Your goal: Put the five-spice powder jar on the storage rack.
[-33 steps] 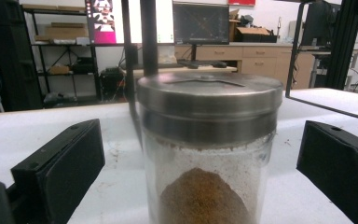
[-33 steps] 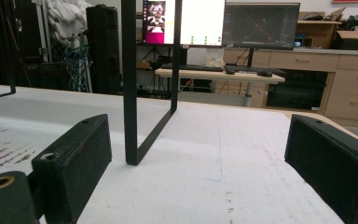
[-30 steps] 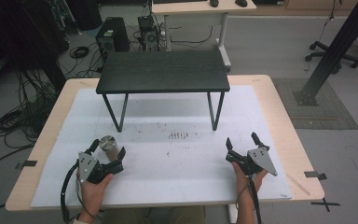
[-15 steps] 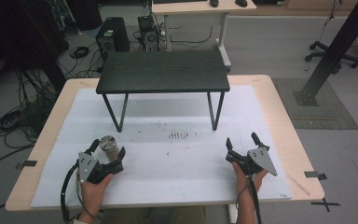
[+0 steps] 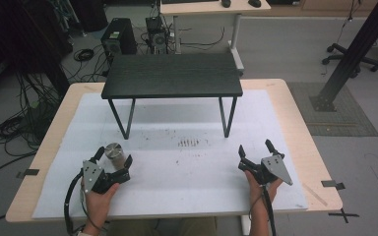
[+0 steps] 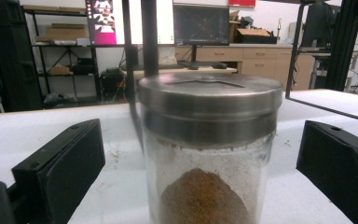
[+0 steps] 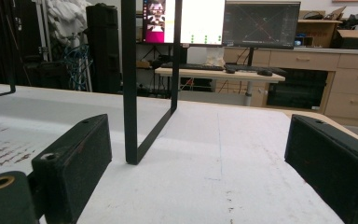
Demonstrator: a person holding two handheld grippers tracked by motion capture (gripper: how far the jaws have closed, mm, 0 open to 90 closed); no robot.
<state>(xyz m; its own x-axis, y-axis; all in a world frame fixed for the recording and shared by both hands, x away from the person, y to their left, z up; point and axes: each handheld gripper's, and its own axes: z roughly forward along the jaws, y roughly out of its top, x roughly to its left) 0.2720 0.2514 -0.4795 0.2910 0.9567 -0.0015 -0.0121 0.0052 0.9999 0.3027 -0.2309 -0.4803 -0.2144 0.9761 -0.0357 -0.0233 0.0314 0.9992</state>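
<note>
A small glass jar (image 5: 113, 152) with a steel lid stands on the white table cover at the front left. In the left gripper view the jar (image 6: 209, 154) holds brown powder and stands between the two black jaws with gaps on both sides. My left gripper (image 5: 113, 160) is open around it, held by a hand. My right gripper (image 5: 255, 147) is open at the front right, nothing between its jaws. In the right gripper view my right gripper (image 7: 200, 163) faces a black metal leg (image 7: 135, 93) of the small table.
A low black table (image 5: 172, 75) on thin metal legs stands at the back middle of the white cover (image 5: 187, 177). Dark specks (image 5: 188, 143) mark the cover in front of it. The wooden tabletop edge (image 5: 320, 162) runs round the cover. Cables and desks lie beyond.
</note>
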